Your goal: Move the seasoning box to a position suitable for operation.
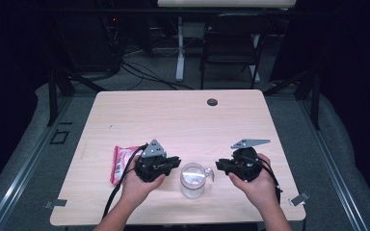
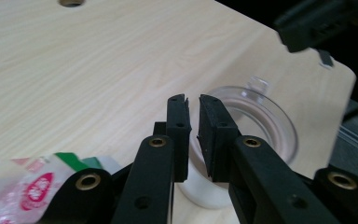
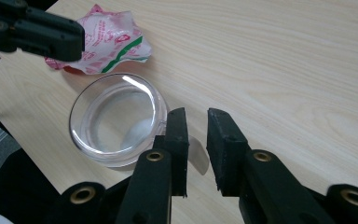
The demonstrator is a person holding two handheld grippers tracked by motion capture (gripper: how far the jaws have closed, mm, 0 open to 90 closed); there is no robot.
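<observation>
- Clear glass mug (image 1: pixel 193 179) stood upright near the front edge of the wooden table (image 1: pixel 183 115), between the two hand-held grippers; mouth up, a little white material at the bottom.
- Mug handle (image 1: pixel 208 173) pointed toward the person's right, i.e. toward the right gripper (image 1: pixel 220 165).
- Left gripper (image 1: pixel 176 161) sat just beside the mug's left rim, jaws aimed across at it. In the left gripper view the pads (image 2: pixel 178 122) stood a narrow slit apart with nothing between them; mug rim (image 2: pixel 261 112) lay just beyond the tips.
- In the right gripper view the right gripper's pads (image 3: pixel 177 135) showed a narrow gap, also empty; mug (image 3: pixel 116 119) lay to the left of the jaws, handle (image 3: pixel 196 156) showing just beneath them.
- Pink-and-white snack packet (image 1: pixel 121 162) lay flat behind the left hand (image 1: pixel 137 185), apart from the mug.
- Judgement: both grippers about equally near; the right one had the handle on its side, so a grasp there looked the shorter move. Jaws would need opening first to take the rim or handle.
</observation>
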